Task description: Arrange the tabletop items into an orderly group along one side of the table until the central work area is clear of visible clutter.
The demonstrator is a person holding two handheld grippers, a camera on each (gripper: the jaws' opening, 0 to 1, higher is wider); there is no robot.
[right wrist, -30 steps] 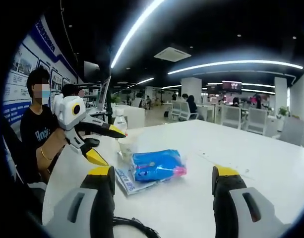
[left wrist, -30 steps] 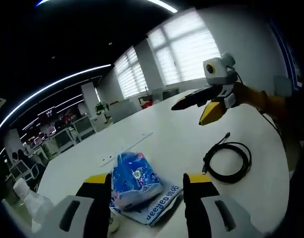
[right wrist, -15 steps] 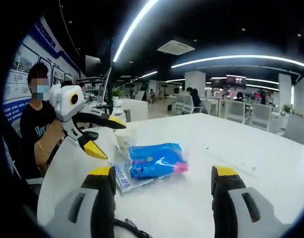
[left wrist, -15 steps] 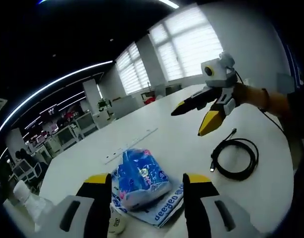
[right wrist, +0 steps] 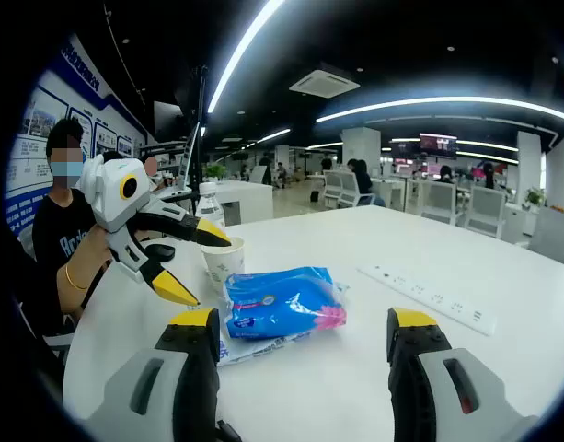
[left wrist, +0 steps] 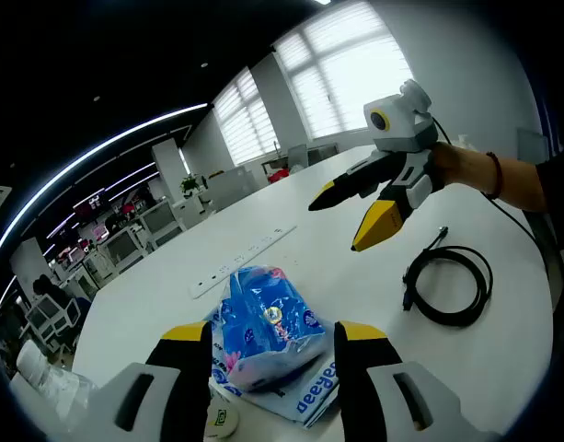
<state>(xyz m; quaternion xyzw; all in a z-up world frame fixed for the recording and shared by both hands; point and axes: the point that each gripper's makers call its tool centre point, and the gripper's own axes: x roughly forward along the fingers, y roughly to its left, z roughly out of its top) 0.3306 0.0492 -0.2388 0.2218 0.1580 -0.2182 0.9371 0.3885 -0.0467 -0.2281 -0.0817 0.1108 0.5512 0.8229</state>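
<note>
Blue wipes pack (left wrist: 263, 331) lies on the white tabletop (left wrist: 355, 304) betw. left tool (left wrist: 269, 345) jaws, nearer vs 1 s ago; both tools wide open, empty. Right tool (right wrist: 300, 331) approaches; cable (left wrist: 447, 285) beside it.

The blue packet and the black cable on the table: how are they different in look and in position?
The blue packet is a puffy, printed plastic pack; the black cable is a thin cord wound into a flat loop. The packet lies on a printed sheet, while the cable lies straight on the white table. The packet sits in line with the left gripper's open jaws; the cable lies off to the side, under the right gripper. Neither is held.
</note>
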